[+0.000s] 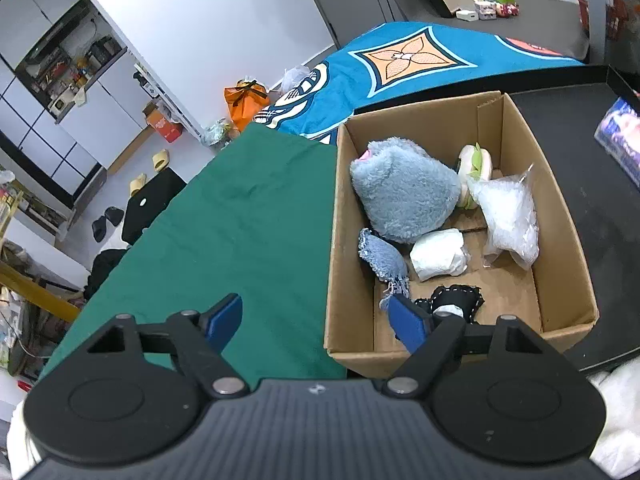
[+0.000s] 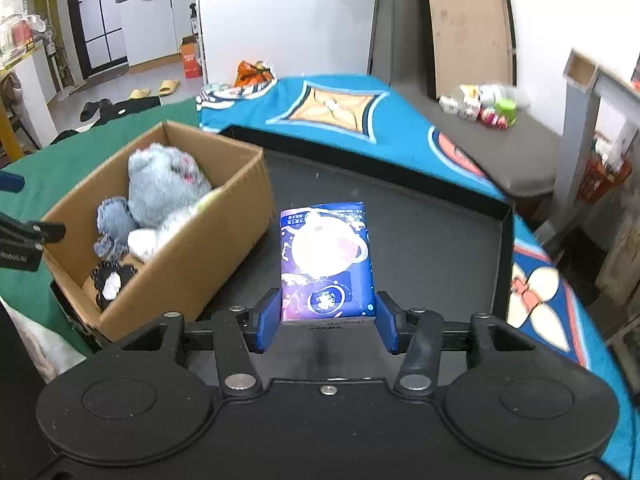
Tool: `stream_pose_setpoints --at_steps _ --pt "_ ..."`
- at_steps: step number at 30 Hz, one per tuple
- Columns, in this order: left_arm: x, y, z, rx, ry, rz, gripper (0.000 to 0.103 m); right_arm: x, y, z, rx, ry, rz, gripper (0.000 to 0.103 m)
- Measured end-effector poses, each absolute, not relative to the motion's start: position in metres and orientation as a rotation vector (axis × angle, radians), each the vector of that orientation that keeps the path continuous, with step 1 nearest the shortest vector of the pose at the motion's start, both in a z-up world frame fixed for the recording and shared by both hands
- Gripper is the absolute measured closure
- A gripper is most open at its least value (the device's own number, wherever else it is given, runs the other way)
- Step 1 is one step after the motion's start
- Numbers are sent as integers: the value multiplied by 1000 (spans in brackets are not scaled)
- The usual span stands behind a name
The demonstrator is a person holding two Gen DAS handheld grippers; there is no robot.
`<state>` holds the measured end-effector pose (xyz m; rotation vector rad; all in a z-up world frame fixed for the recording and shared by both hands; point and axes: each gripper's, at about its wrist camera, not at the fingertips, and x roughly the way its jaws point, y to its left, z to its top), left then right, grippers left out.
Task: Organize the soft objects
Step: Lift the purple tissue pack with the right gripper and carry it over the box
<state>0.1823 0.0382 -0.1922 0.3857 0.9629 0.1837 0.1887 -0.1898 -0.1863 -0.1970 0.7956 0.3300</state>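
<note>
My right gripper clamps the tissue pack above the black tray, beside the box; my left gripper gapes empty over the box's near edge

The left gripper points steeply down with its jaws spread wide and nothing between them; its two blue pads stand far apart, one over green cloth, the other over the box's near corner. The right gripper also tilts down, its jaws partly closed and its blue pads pressed on both sides of the tissue pack, which sticks out forward from between the fingers, held at its near end.
</note>
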Motion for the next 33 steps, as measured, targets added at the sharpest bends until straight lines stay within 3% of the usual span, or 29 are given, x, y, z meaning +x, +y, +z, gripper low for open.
stream_pose_setpoints --at_steps 9,28,33 --pt "181 47 -189 313 959 153 34 190 -169 -155 -222 733 355 54" --pt "184 66 -195 190 981 89 91 186 -97 -134 -264 706 504 54" --pt "185 71 -197 155 980 63 96 183 -85 -133 -252 721 529 54"
